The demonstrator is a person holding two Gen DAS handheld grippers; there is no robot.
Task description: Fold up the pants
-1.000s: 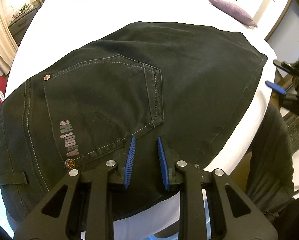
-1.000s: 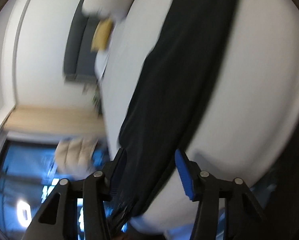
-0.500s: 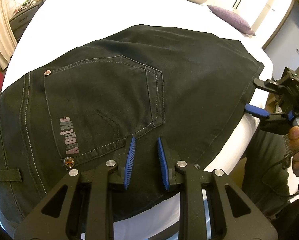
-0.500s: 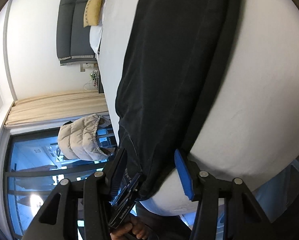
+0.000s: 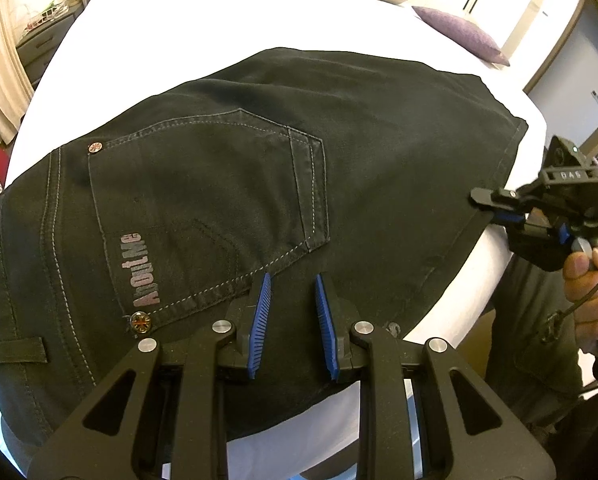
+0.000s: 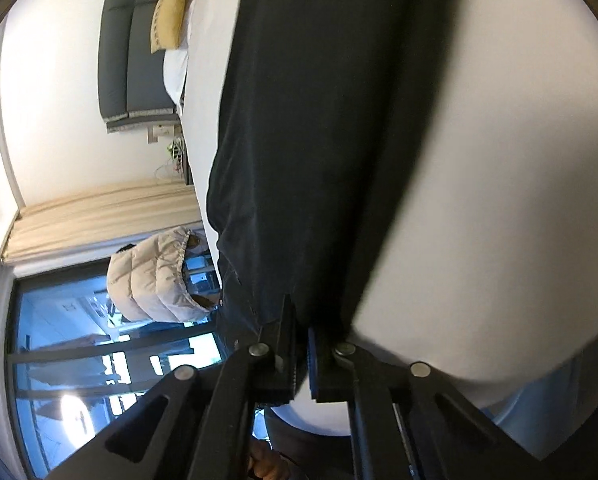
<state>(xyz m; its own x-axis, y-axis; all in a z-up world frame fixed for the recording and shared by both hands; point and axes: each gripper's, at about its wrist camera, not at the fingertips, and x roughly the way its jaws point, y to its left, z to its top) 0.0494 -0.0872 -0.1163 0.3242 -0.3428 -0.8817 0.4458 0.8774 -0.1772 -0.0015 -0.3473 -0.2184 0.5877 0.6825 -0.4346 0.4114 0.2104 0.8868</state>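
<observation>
Both grippers at pants (image 5: 259, 184) lying lengthwise along bed edge (image 5: 439, 316).

You have black denim pants (image 5: 299, 152) spread flat on the white bed (image 5: 203, 28), back side up. A rear pocket (image 5: 207, 196) with pale stitching faces you, lettered "AboutMe" along one edge, with a copper rivet at two of its corners. The waistband and a belt loop (image 5: 17, 350) lie toward the left, near the mattress edge. The hem end reaches the bed's right edge, and your right wrist view shows that edge between the closed fingers.
</observation>
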